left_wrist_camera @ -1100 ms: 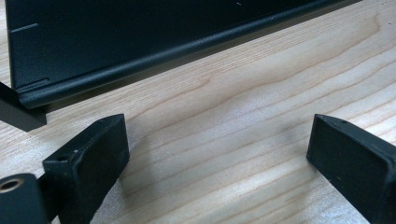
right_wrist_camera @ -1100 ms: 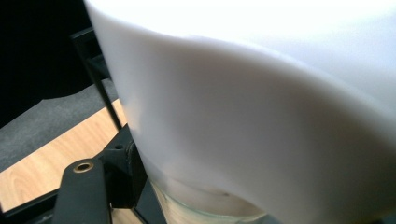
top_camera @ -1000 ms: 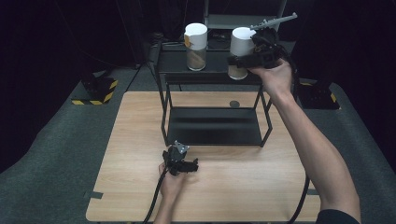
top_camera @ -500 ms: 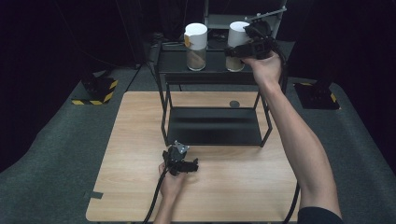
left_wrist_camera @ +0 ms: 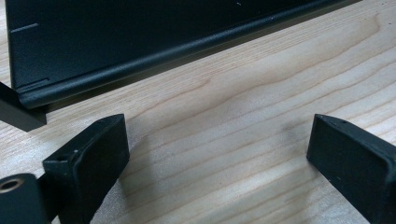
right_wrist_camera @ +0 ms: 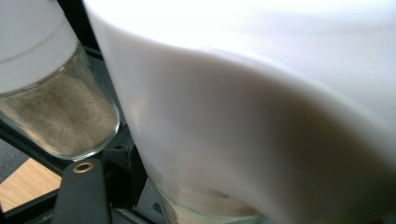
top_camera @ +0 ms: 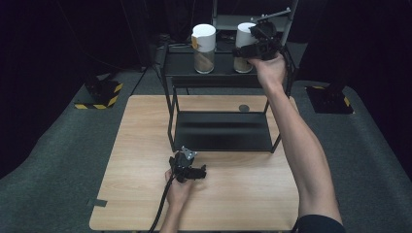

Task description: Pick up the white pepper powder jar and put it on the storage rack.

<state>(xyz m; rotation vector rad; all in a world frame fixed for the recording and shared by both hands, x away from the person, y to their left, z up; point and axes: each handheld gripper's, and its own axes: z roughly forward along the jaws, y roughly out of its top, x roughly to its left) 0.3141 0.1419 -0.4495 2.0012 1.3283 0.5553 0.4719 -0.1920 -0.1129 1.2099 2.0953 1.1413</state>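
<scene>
Between my right fingers [top_camera: 248,46] sits the right jar [top_camera: 243,48], though I cannot tell if they clench it, so a nudge risks toppling it into the left jar [top_camera: 204,48] just beside, while my left fingers [top_camera: 197,172] rest released on the bench [top_camera: 145,126].

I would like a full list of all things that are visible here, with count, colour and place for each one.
jars: two, glass with white lids and tan powder inside, on the rack's top shelf; the right one sits at the right gripper.
rack: one, black metal, two shelves, at the far side of the table.
small round object: one, dark, on the table behind the rack's lower shelf.
table: one, light wood, on grey floor.
striped blocks: two, black with yellow, on the floor to the left and right.
left gripper: one, black, low over the table, jaws open.
right gripper: one, black, raised at the right jar; jaw state unclear.
</scene>
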